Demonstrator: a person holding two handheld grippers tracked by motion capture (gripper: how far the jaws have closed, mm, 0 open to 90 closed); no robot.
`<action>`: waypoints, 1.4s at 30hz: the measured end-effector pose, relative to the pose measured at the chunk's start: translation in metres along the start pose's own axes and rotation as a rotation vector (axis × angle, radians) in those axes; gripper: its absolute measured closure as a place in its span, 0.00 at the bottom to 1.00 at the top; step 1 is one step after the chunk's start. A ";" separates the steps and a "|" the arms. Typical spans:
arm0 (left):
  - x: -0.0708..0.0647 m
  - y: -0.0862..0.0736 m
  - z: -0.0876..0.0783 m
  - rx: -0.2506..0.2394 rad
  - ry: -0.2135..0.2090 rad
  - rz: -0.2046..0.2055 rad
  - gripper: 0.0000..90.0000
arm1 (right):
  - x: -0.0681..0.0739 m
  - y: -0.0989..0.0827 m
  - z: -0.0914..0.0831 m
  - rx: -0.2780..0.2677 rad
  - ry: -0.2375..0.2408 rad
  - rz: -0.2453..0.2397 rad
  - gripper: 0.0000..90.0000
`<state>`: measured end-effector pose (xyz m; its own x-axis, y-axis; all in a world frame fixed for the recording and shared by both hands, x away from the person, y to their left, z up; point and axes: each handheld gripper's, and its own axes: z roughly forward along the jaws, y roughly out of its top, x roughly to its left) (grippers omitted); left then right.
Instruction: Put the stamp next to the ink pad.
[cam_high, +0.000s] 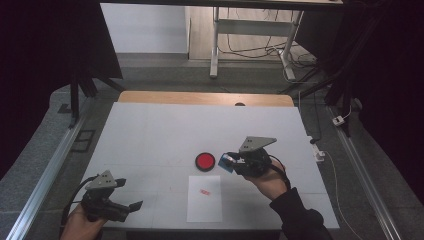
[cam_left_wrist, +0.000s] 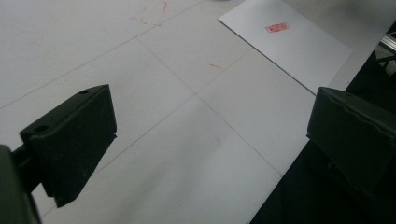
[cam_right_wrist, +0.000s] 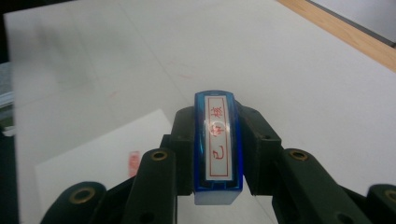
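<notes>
R gripper (cam_right_wrist: 217, 154) is clamping a blue stamp (cam_right_wrist: 217, 144) btwn its jaws, hovering above the table (cam_high: 150, 130) just right of the red ink pad (cam_high: 205, 161). L gripper (cam_left_wrist: 205, 135) is sitting wide open w/ nothing in it, near the stamped paper (cam_high: 204, 199).

The white tabletop (cam_high: 150, 130) is mostly bare. Its whole far half, up to the wooden strip (cam_high: 205, 98) at the far edge, is free, and so is the left half between the far-left corner and the near-left corner.

Near the middle the red ink pad (cam_high: 205, 161) stands low. Just beside it, toward the right edge, the right gripper (cam_high: 231, 162) hangs with the blue stamp (cam_right_wrist: 218, 144) between its jaws; the gap there is narrow.

The paper sheet (cam_high: 204, 202) lies flat at the near edge and blocks nothing. The left gripper (cam_high: 129, 195) occupies the near-left corner, well apart from the sheet.
</notes>
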<state>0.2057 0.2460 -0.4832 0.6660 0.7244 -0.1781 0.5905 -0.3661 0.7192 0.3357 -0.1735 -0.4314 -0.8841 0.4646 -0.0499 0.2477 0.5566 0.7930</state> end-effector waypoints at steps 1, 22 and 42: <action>0.000 0.000 0.000 0.001 -0.002 0.001 0.02 | -0.003 -0.001 0.000 0.004 -0.013 0.004 0.78; 0.001 0.000 0.000 0.003 -0.011 -0.001 0.02 | -0.032 -0.027 0.004 0.068 -0.128 0.049 0.77; 0.001 0.000 0.001 0.006 -0.017 -0.007 0.03 | -0.051 -0.047 0.009 0.108 -0.174 0.113 0.78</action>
<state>0.2073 0.2463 -0.4838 0.6692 0.7171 -0.1946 0.5980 -0.3644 0.7139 0.3731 -0.2169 -0.4714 -0.7691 0.6346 -0.0759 0.3905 0.5606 0.7302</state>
